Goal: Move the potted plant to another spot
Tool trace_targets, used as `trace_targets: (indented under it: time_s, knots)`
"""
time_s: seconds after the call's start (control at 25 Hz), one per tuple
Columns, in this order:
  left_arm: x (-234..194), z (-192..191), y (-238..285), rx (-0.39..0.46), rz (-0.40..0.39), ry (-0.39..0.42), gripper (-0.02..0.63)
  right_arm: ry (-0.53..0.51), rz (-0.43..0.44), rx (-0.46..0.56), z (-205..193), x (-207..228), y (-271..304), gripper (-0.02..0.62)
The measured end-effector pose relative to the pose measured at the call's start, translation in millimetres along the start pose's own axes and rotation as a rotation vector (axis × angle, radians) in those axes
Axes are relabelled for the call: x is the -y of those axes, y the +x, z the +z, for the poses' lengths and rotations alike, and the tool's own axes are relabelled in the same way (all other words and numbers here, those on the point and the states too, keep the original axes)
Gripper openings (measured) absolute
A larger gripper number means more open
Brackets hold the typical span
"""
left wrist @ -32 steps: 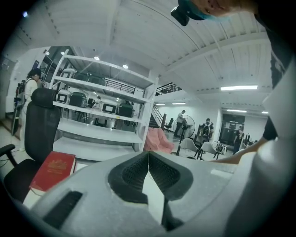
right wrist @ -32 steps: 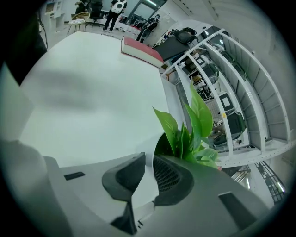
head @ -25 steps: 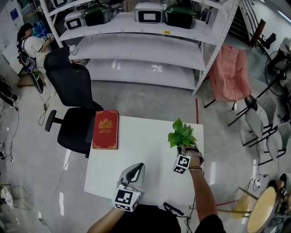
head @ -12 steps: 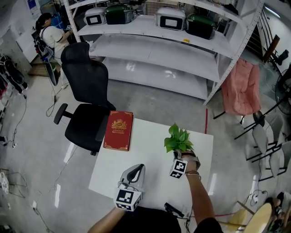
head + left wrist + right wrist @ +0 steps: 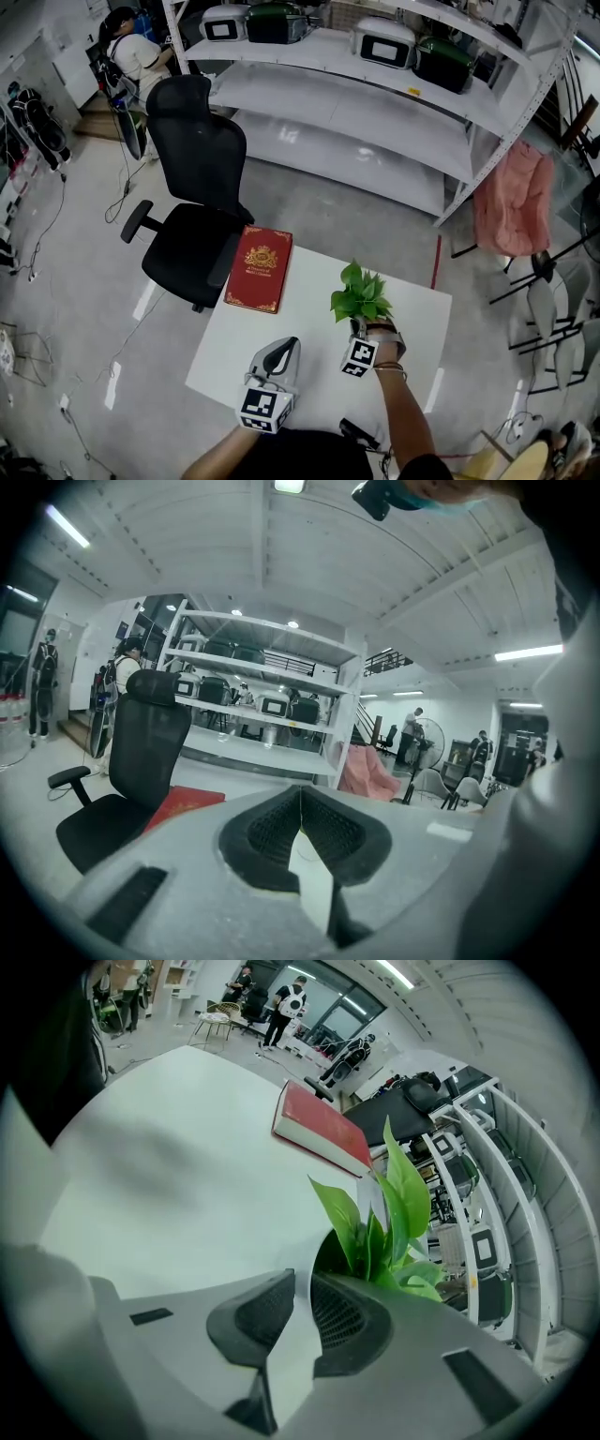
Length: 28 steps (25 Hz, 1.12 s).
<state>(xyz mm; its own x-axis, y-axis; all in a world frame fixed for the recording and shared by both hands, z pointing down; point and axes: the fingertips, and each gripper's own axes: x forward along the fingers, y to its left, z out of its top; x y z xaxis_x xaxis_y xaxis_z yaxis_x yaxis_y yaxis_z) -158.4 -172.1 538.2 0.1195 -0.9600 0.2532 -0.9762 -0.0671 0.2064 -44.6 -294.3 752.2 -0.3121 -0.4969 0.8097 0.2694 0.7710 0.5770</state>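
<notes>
Grippers sit nearest the viewer, both over a white table (image 5: 305,314). At the table's near edge the left gripper (image 5: 284,345) rests with its jaws closed tip to tip and nothing between them, which its own view confirms (image 5: 300,794); it takes no part for now.

Just beyond and to the right, the right gripper (image 5: 358,328) is closed to a thin slot (image 5: 301,1283). It appears to pinch the rim of the potted plant (image 5: 359,295), one jaw outside the pot and the other inside by the dark soil. Green leaves (image 5: 398,1194) rise directly past the jaws. The plant stands toward the table's right side, well apart from a red book (image 5: 260,268) lying at the far left edge. Whether the pot's base touches the table or hangs above it cannot be told.

The step in hand looks like carrying the plant across. A rim pinch lets a pot swing, so keep the gripper level, the pot upright and the travel slow. Lift it clear before moving sideways. Choose open tabletop short of the book. Loosen the jaws only once the base sits flat.

Beyond the table stand a black office chair (image 5: 187,216), then long white shelving (image 5: 375,103), with a pink folding chair (image 5: 511,192) to the right.
</notes>
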Motion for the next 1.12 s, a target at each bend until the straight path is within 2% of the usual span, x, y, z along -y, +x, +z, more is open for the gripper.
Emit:
trace_targets:
  time_s: [0.4, 0.72, 0.92, 1.12]
  knots:
    - [-11, -4, 12, -0.010, 0.026, -0.039, 0.017, -0.049, 0.018, 0.008, 26, 0, 8, 0.058]
    - [-10, -4, 24, -0.020, 0.011, -0.033, 0.017, -0.092, 0.032, 0.011, 33, -4, 13, 0.058]
    - [-10, -7, 28, -0.025, 0.006, -0.045, 0.017, -0.093, 0.034, 0.010, 33, -3, 14, 0.060]
    - [-11, -7, 28, -0.028, 0.003, -0.050, 0.017, -0.049, 0.030, 0.020, 33, -4, 13, 0.063]
